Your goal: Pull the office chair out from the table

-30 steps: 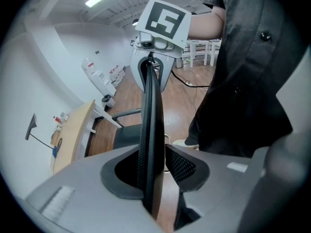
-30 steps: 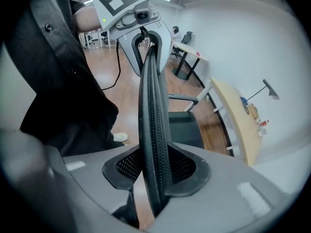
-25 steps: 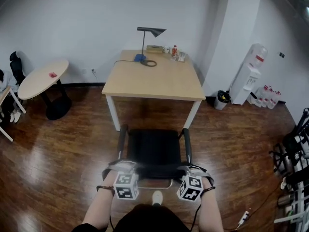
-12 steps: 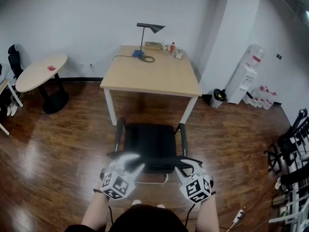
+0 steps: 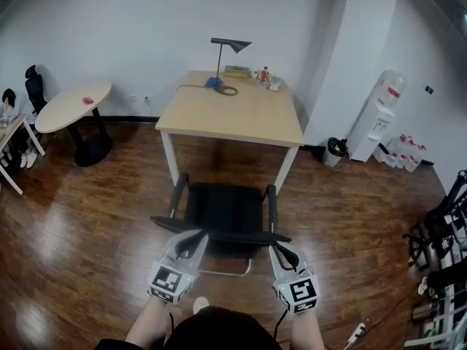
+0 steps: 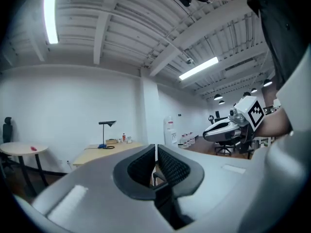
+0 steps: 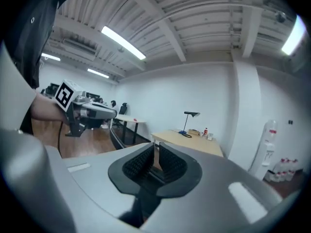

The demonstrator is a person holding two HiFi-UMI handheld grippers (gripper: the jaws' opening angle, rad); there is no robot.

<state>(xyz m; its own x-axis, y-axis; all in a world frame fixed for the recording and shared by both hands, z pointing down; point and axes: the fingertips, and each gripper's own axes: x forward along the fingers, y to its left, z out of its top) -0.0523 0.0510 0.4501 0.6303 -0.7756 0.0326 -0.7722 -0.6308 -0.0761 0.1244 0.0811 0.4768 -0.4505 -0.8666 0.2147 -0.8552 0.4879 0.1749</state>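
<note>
The black office chair point(image 5: 226, 208) stands on the wood floor just in front of the light wooden table point(image 5: 233, 115), its back rail point(image 5: 219, 234) nearest me. My left gripper point(image 5: 195, 240) hovers at the rail's left part and my right gripper point(image 5: 279, 250) at its right end; neither holds it. Both point roughly level toward the table. The left gripper point(image 6: 155, 152) is closing, its pads almost together with nothing between. The right gripper point(image 7: 156, 152) is closing too, with a thin slit left and nothing gripped. Each gripper view shows the other gripper off to one side.
A desk lamp point(image 5: 228, 47) and small bottles stand at the table's far edge. A round table point(image 5: 73, 106) is at the left, a water dispenser point(image 5: 376, 119) and a bin point(image 5: 336, 150) at the right. Black chairs point(image 5: 445, 232) crowd the right edge.
Both grippers have come off the chair's back rail, risen and rolled, and their jaws have gone from wide apart to nearly together. The chair stays just in front of the table.
</note>
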